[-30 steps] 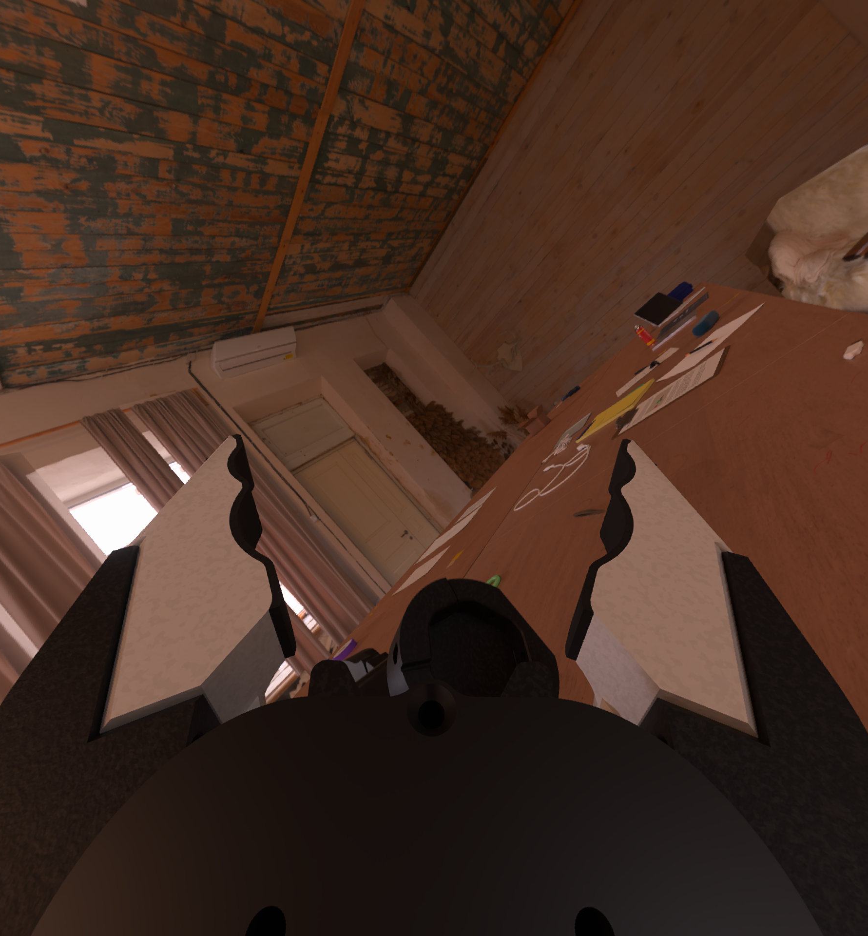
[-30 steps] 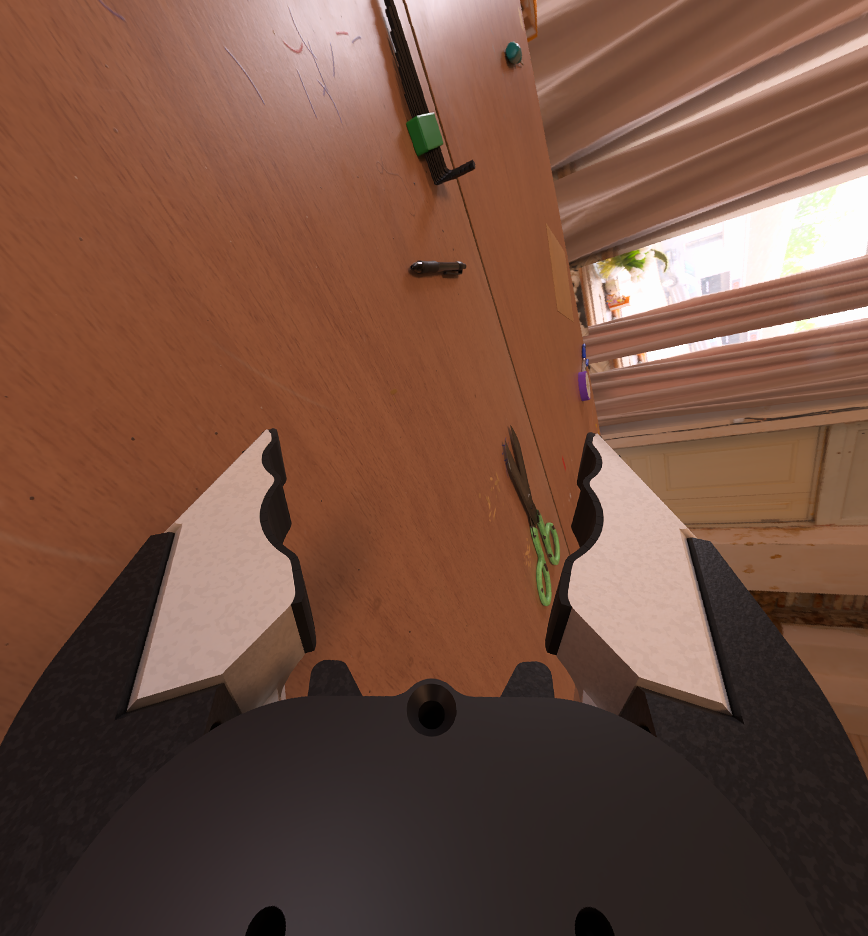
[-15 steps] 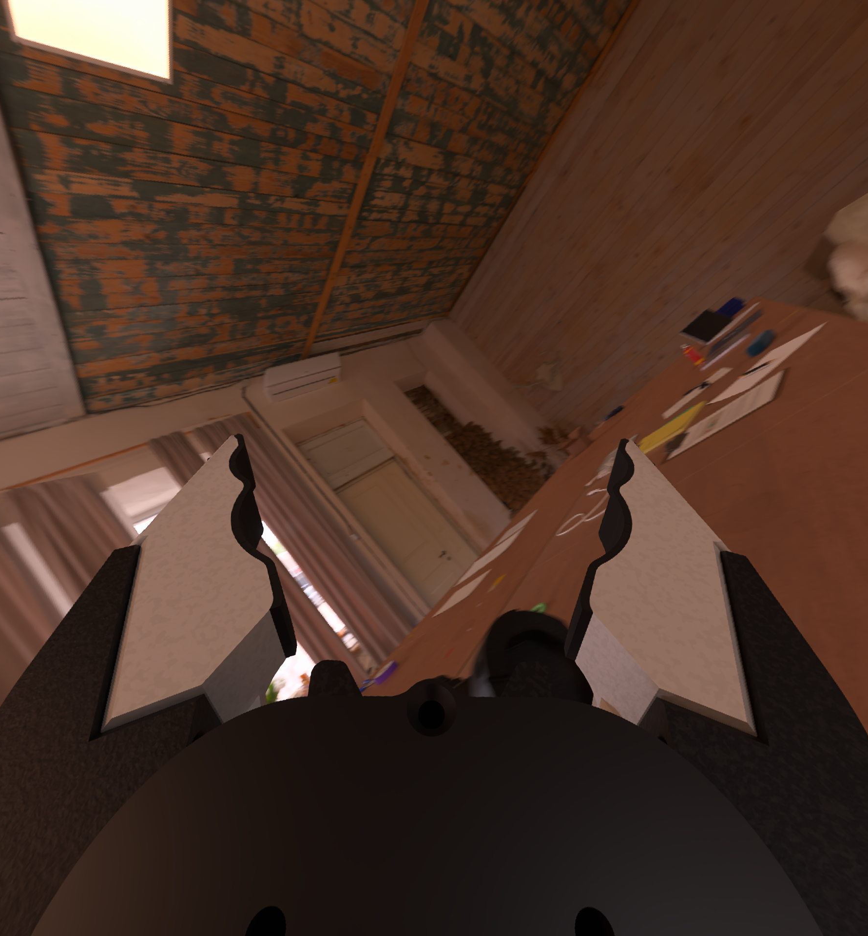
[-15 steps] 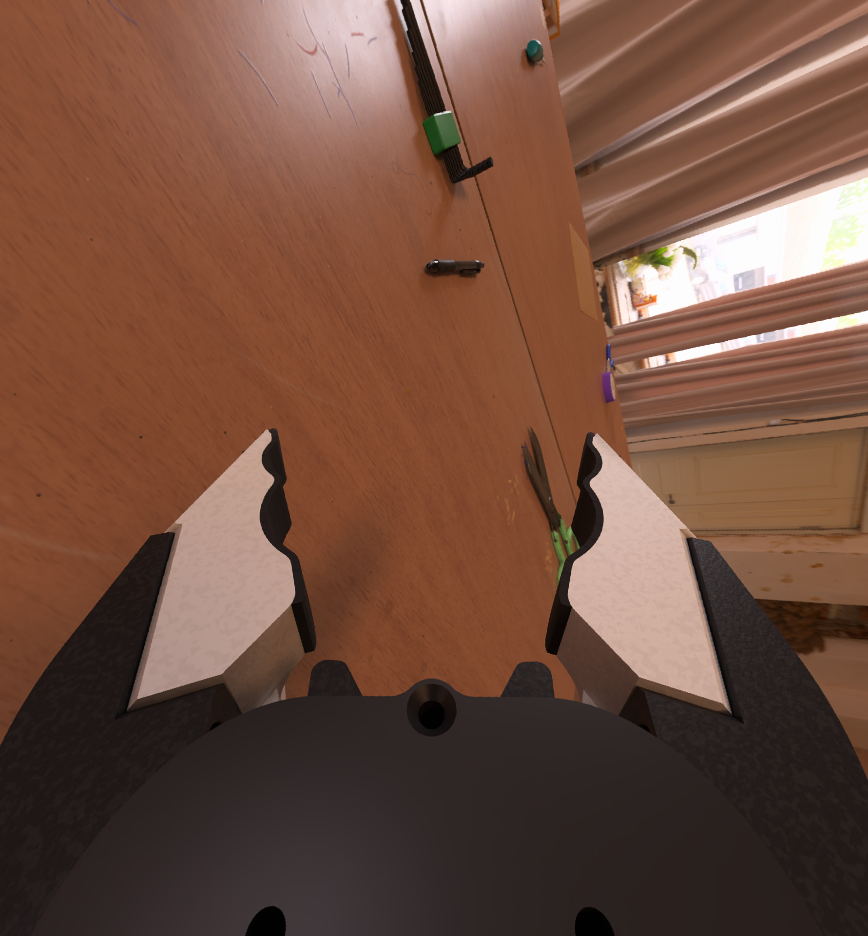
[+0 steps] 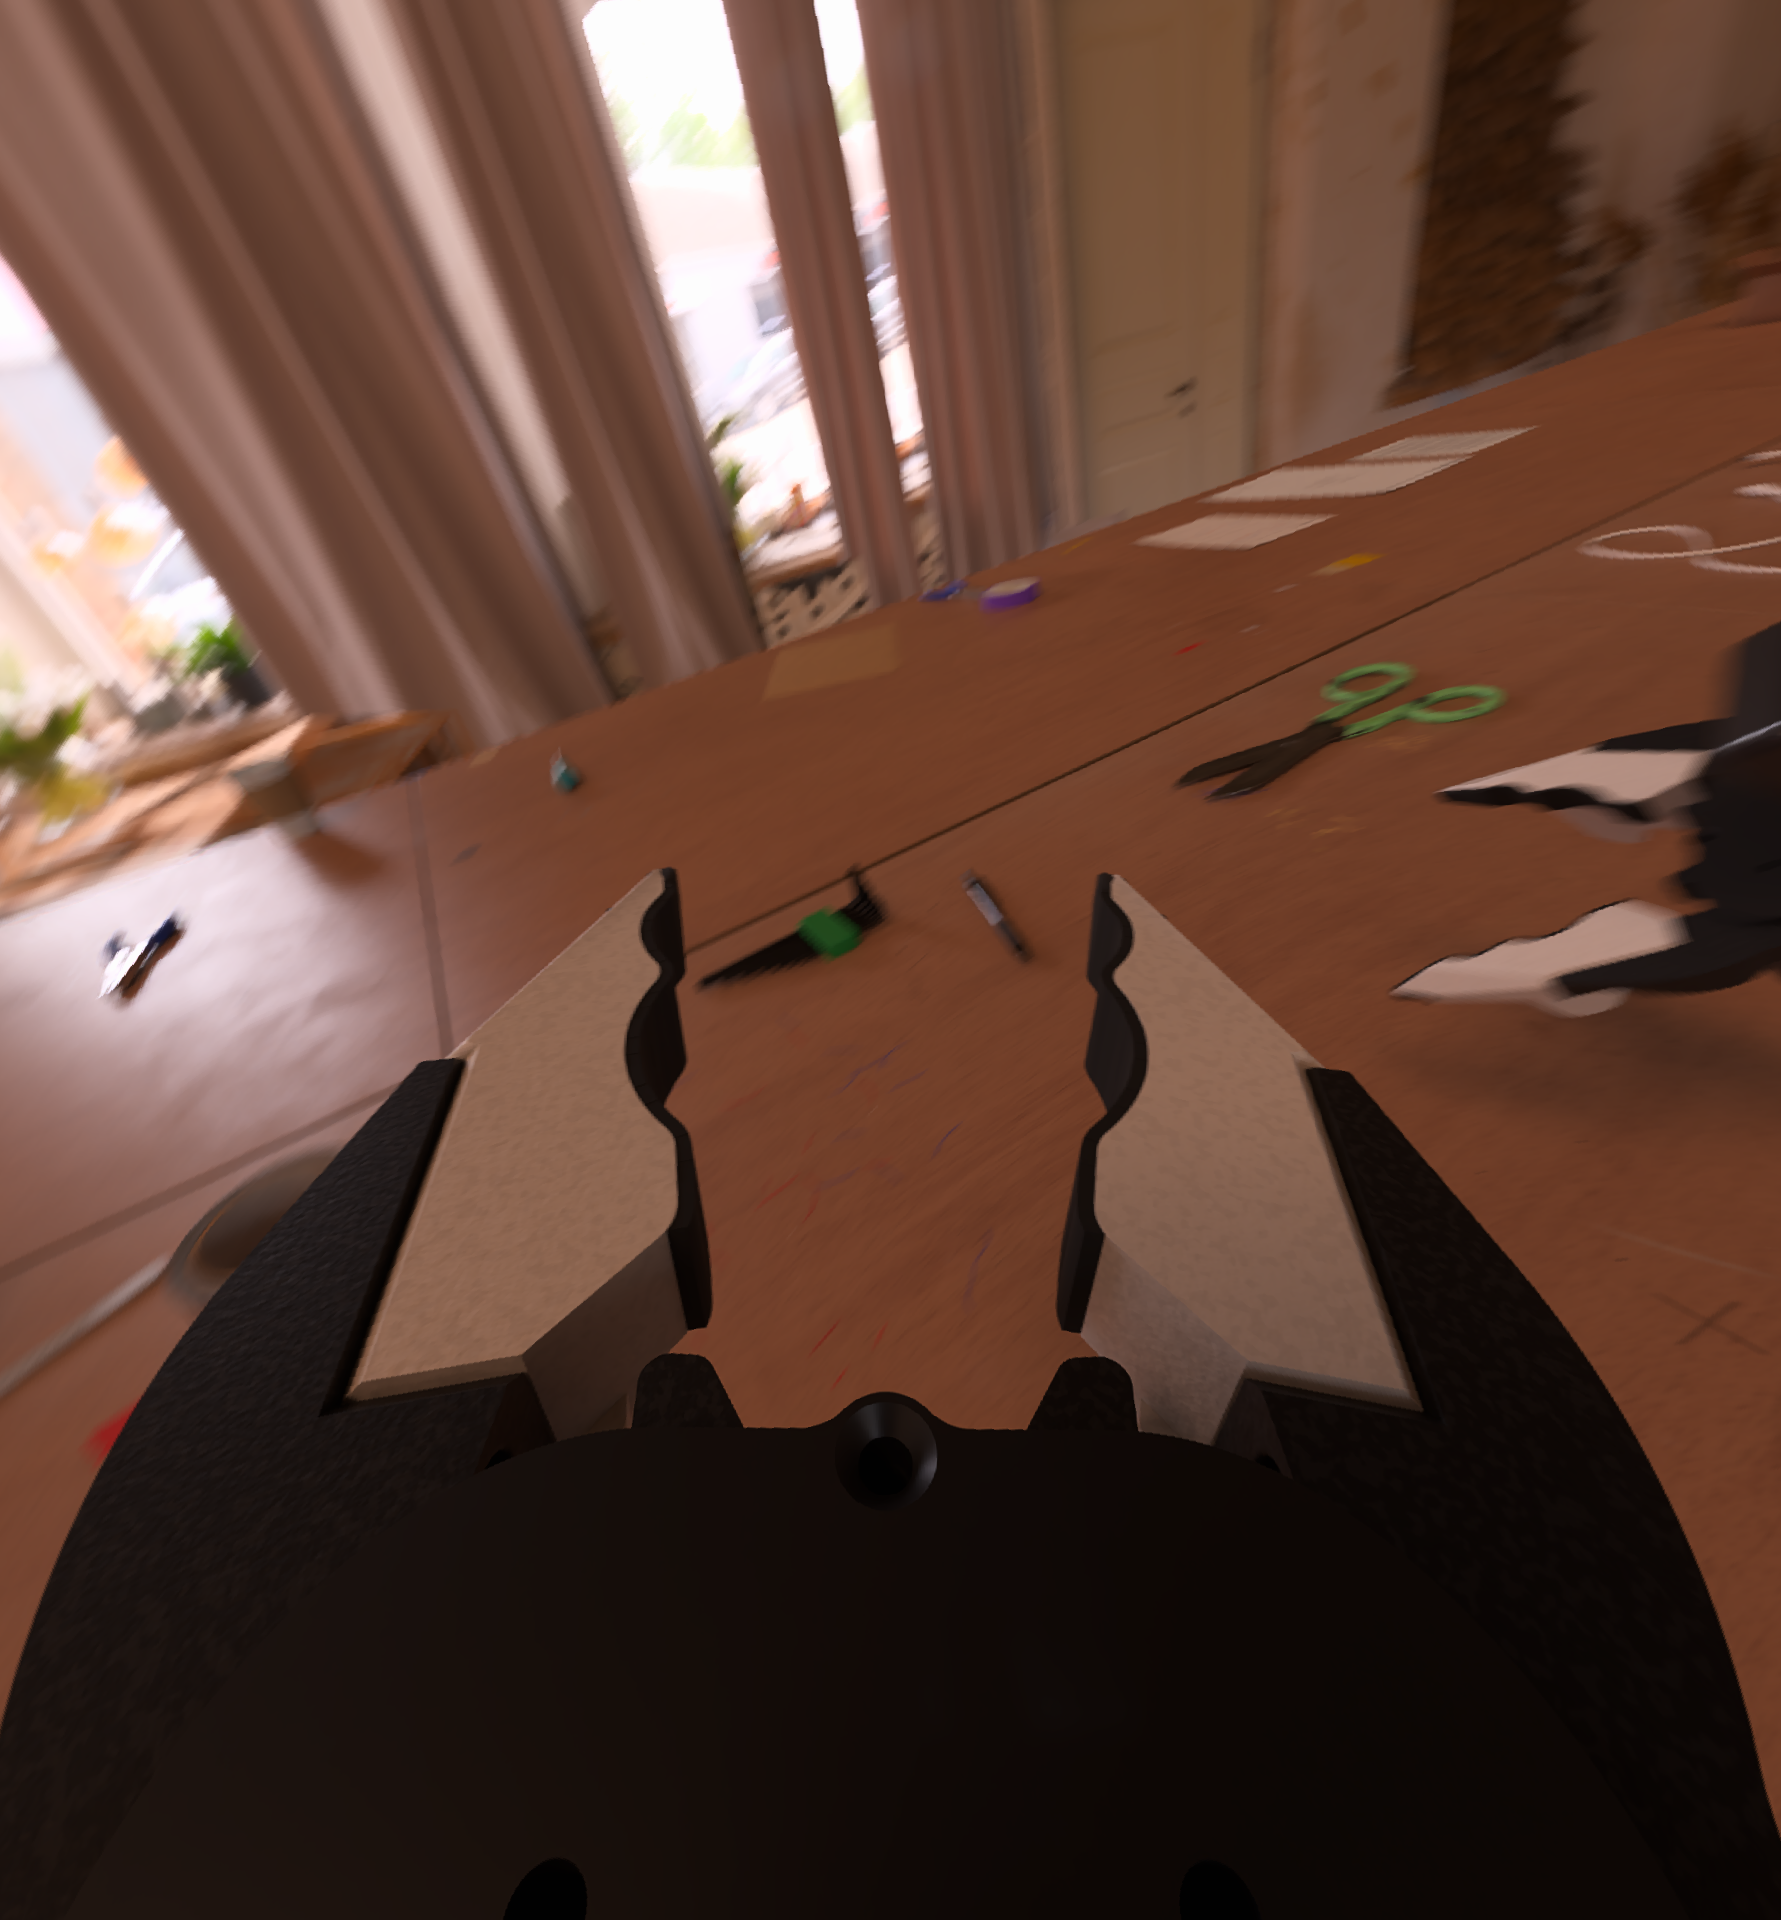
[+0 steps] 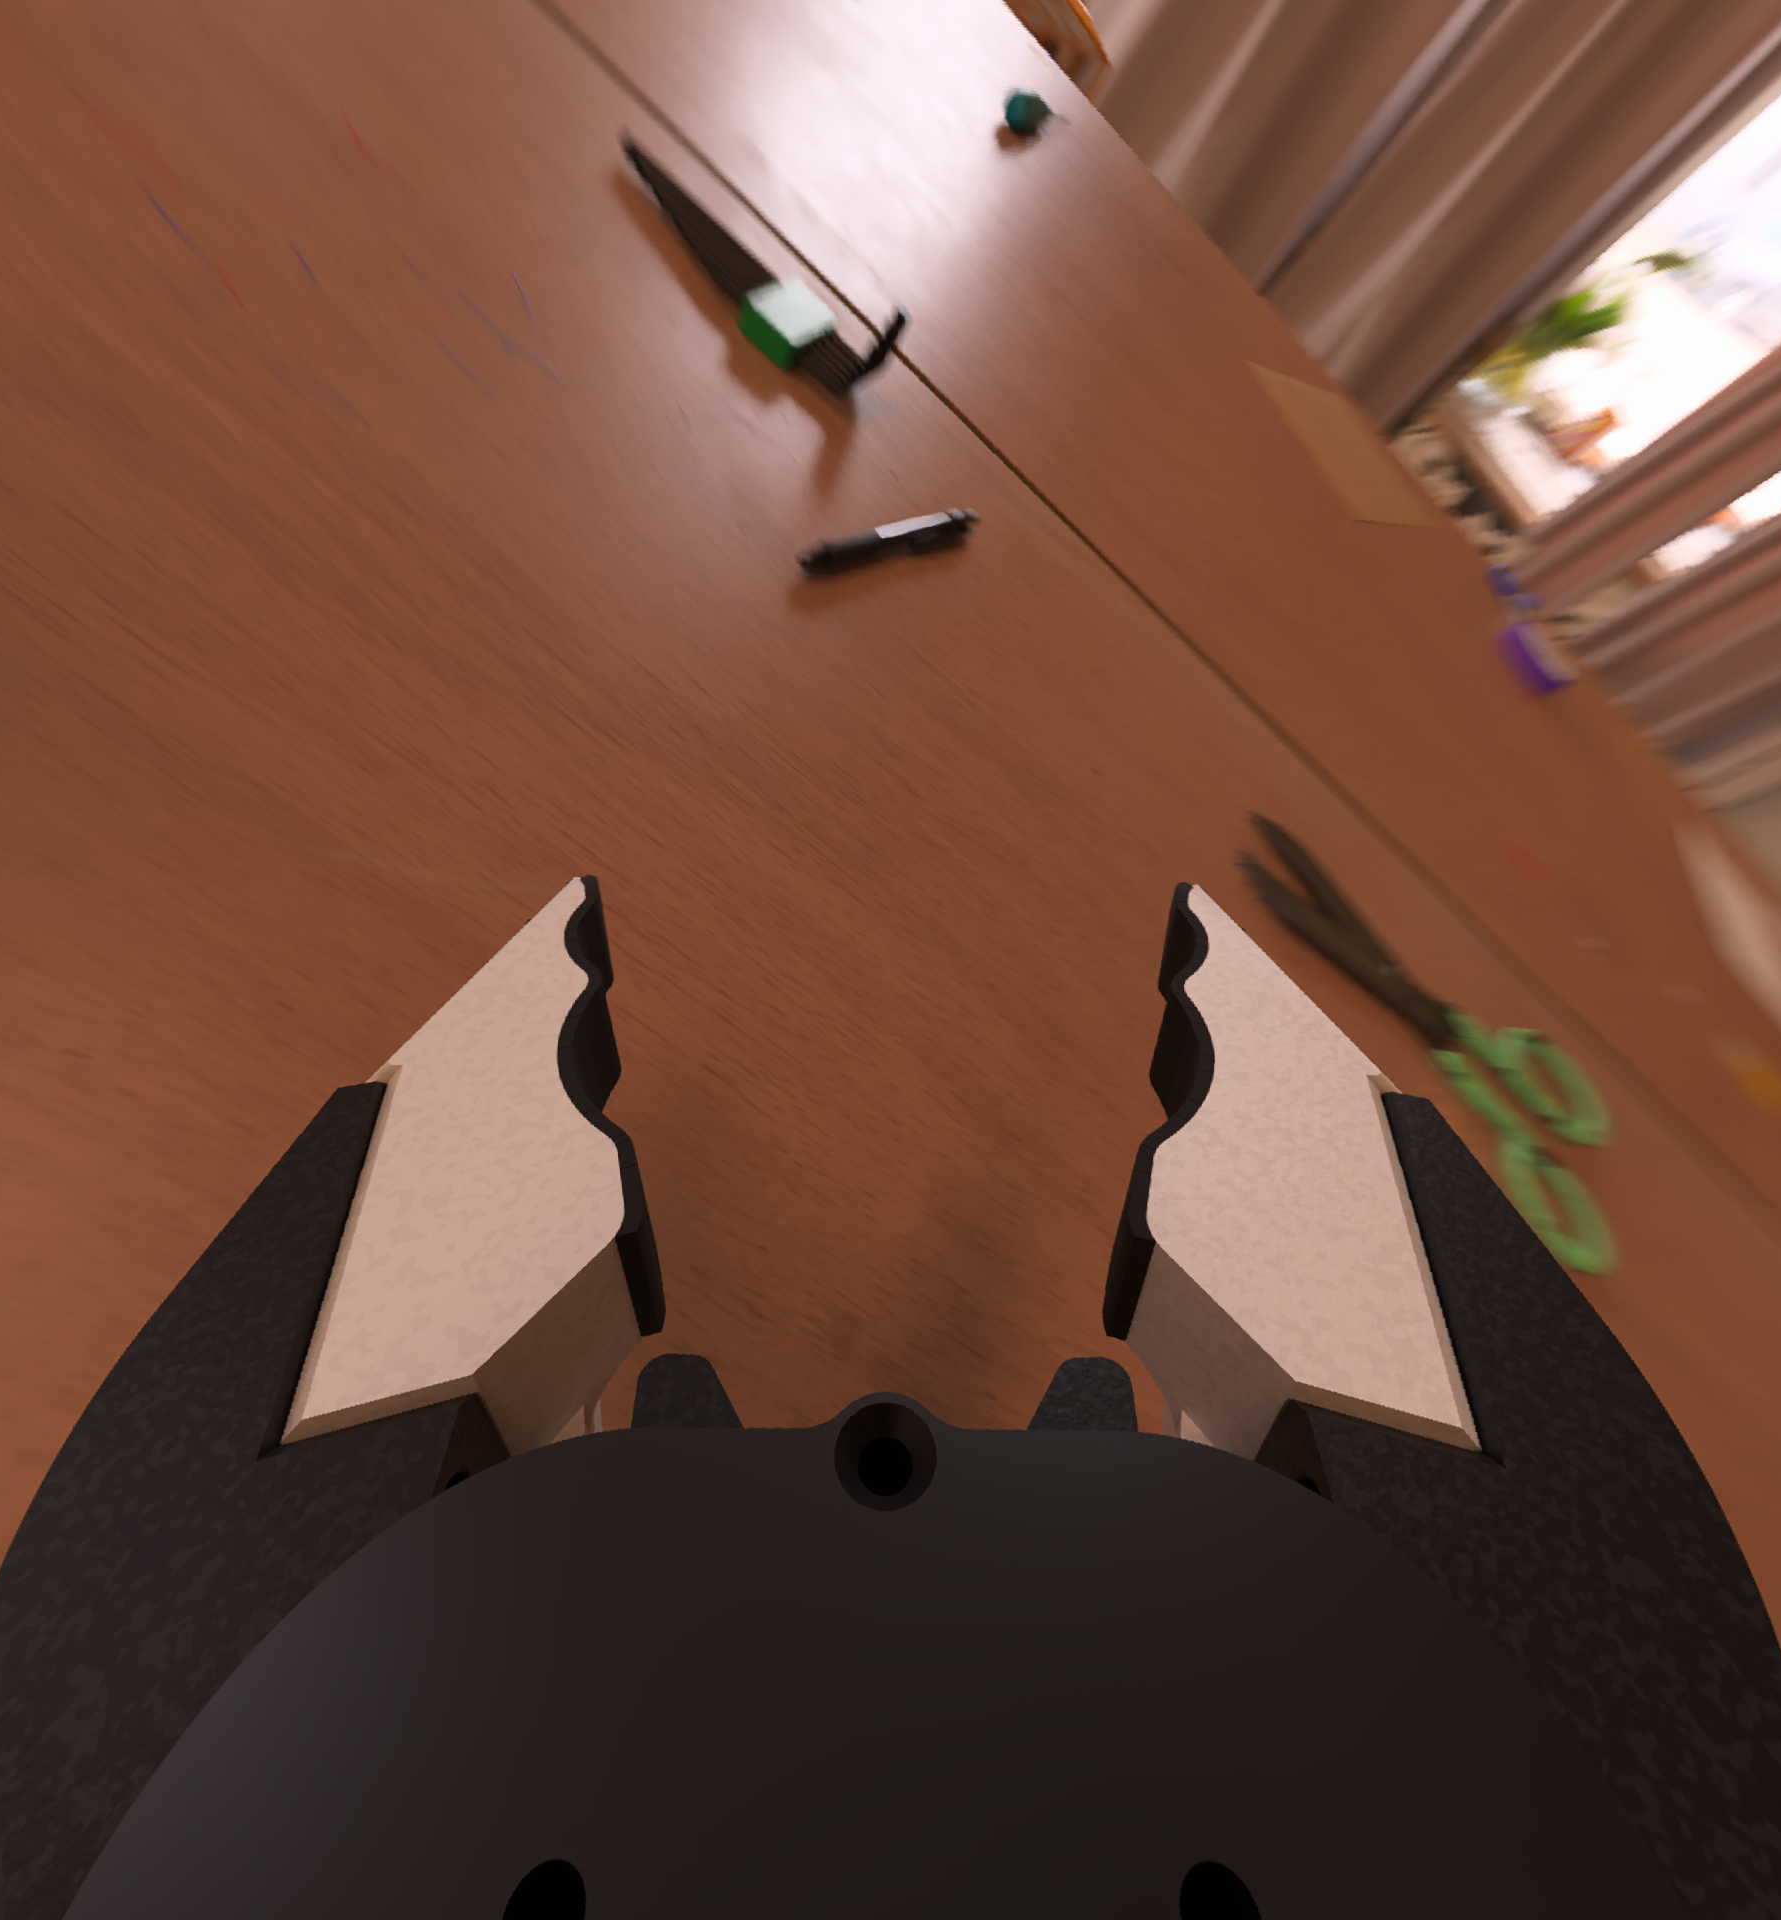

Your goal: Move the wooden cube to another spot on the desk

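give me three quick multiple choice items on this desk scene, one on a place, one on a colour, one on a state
1. In the left wrist view, the black pen lies where relative to the scissors?
A) nearer the camera B) beyond them C) on top of them

2. What colour are the scissors' handles?
A) red B) green C) blue

3. The left tongs are:
A) shut on the pen B) open and empty C) shut on nothing

Answers: 1 A, the pen sits lower in the picture, close to the fingertips; 2 B, both loops are bright green; 3 B, bare desk shows in the wide gap.
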